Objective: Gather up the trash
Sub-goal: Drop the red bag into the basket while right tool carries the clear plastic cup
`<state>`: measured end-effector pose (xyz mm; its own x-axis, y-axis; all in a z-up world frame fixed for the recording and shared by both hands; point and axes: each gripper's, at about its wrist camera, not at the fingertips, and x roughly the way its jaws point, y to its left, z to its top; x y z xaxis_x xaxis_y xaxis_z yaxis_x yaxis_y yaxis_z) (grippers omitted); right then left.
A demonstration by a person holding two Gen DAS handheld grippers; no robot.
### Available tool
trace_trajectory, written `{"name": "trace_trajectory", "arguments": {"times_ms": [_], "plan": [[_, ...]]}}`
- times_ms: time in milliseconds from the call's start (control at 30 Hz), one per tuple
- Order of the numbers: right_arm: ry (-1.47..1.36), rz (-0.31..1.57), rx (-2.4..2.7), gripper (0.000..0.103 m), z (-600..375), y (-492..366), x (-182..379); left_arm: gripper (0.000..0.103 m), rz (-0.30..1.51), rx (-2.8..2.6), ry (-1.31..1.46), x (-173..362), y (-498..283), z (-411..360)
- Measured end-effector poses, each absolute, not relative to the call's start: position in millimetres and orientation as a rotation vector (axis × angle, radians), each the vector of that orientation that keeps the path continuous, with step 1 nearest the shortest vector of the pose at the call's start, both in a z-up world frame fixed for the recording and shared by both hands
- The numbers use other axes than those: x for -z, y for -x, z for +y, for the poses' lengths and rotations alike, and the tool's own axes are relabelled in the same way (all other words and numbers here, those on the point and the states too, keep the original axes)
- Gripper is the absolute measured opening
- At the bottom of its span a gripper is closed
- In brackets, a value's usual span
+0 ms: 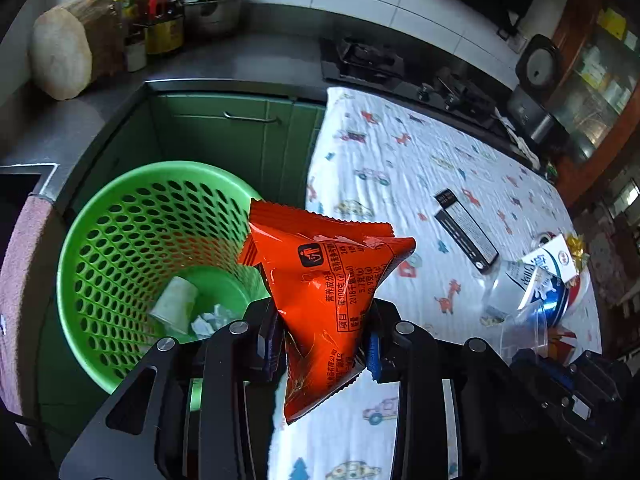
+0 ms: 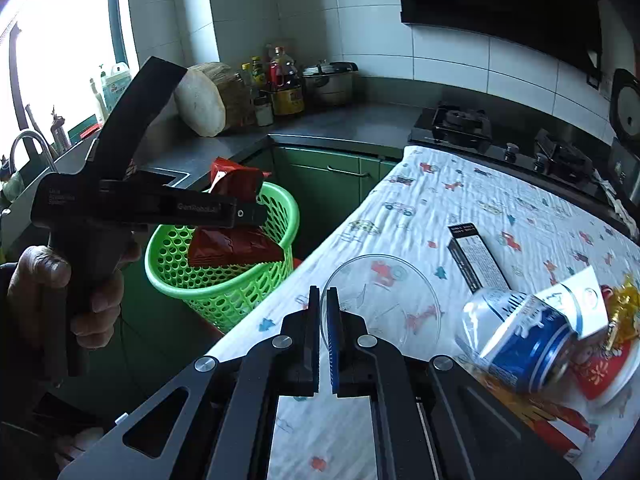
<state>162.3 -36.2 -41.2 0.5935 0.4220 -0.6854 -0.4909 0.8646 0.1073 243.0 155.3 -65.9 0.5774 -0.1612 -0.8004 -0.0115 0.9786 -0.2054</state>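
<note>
You see a wood block (image 2: 204, 98), bottles (image 2: 280, 80) and a pot (image 2: 330, 80) on the grey desk (image 2: 360, 124); stove (image 2: 460, 124) beside; green cabinets (image 2: 332, 184) below.

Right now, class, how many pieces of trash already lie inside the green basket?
2 visible: a white paper cup and crumpled white paper beside it on the basket floor; more may hide behind the tongs.

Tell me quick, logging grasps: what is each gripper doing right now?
Left gripper: closed on the orange snack wrapper.
Right gripper: closed on the clear plastic cup by its rim.
</note>
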Motion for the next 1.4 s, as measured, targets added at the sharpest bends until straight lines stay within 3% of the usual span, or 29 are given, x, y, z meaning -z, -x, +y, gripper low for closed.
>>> {"name": "trace_trajectory", "arguments": {"times_ms": [333, 500, 567, 667, 733, 933, 1033, 1400], "plan": [[0.092, 0.799, -0.658, 0.004, 52.8, -205.3, 54.5, 0.038, 0.996, -0.076, 0.198, 85.4, -255.5, 256.2], [0.103, 0.828, -0.712, 0.004, 93.3, -223.5, 68.7, 0.051, 1.034, -0.118, 0.220, 106.1, -255.9, 287.8], [0.109, 0.839, -0.727, 0.004, 107.1, -228.9, 74.5, 0.051, 1.044, -0.127, 0.251, 112.7, -255.4, 299.5], [0.109, 0.856, -0.745, 0.004, 122.7, -236.9, 83.4, 0.066, 1.043, -0.138, 0.301, 119.0, -253.7, 315.9], [0.106, 0.869, -0.751, 0.006, 131.1, -242.0, 90.1, 0.068, 1.032, -0.145, 0.320, 120.3, -251.8, 323.5], [0.098, 0.882, -0.772, 0.015, 141.1, -246.3, 99.2, 0.073, 1.021, -0.139, 0.353, 120.3, -249.4, 330.5], [0.094, 0.875, -0.781, 0.030, 141.2, -244.5, 98.4, 0.075, 1.016, -0.140, 0.357, 117.7, -248.8, 331.8], [0.073, 0.810, -0.748, 0.052, 81.3, -199.8, 70.6, 0.077, 0.989, -0.081, 0.319, 100.5, -248.4, 299.5]]}}
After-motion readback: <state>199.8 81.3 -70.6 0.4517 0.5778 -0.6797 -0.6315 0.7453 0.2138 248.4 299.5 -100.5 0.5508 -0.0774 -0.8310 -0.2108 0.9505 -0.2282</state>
